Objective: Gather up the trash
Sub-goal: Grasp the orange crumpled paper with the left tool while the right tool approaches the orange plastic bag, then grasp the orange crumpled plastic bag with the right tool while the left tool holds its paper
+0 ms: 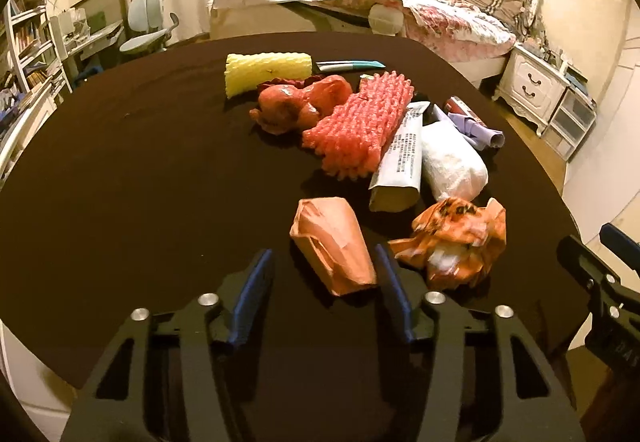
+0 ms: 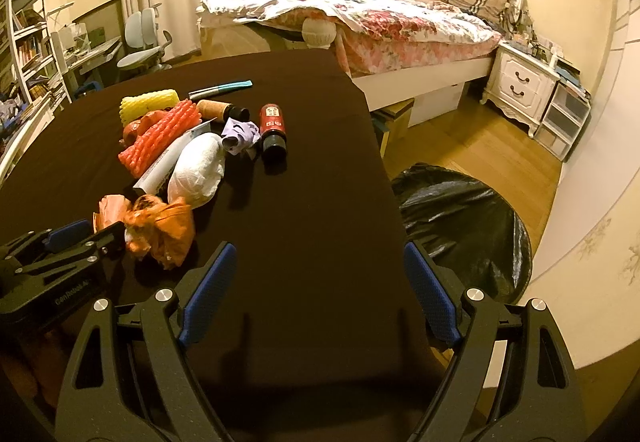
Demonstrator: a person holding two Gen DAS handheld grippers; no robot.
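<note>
- my left gripper (image 1: pixel 324 262) sits low over the dark table (image 1: pixel 120 169), fingers narrowed around a folded orange paper bag (image 1: pixel 332 246); the right pad touches it, a gap shows at the left pad
- a crumpled orange wrapper (image 1: pixel 452 238) lies just right of it, with the red foam net (image 1: pixel 360 121) and yellow foam net (image 1: pixel 266 71) farther back
- my right gripper (image 2: pixel 316 290) is spread wide, nothing between the fingers
- a black trash bag (image 2: pixel 460 226) stands open on the floor beside the table

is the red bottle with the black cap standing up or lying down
Lying down. The red bottle with the black cap rests on its side on the dark tablecloth, cap end toward the camera, beside the crumpled purple paper.
</note>
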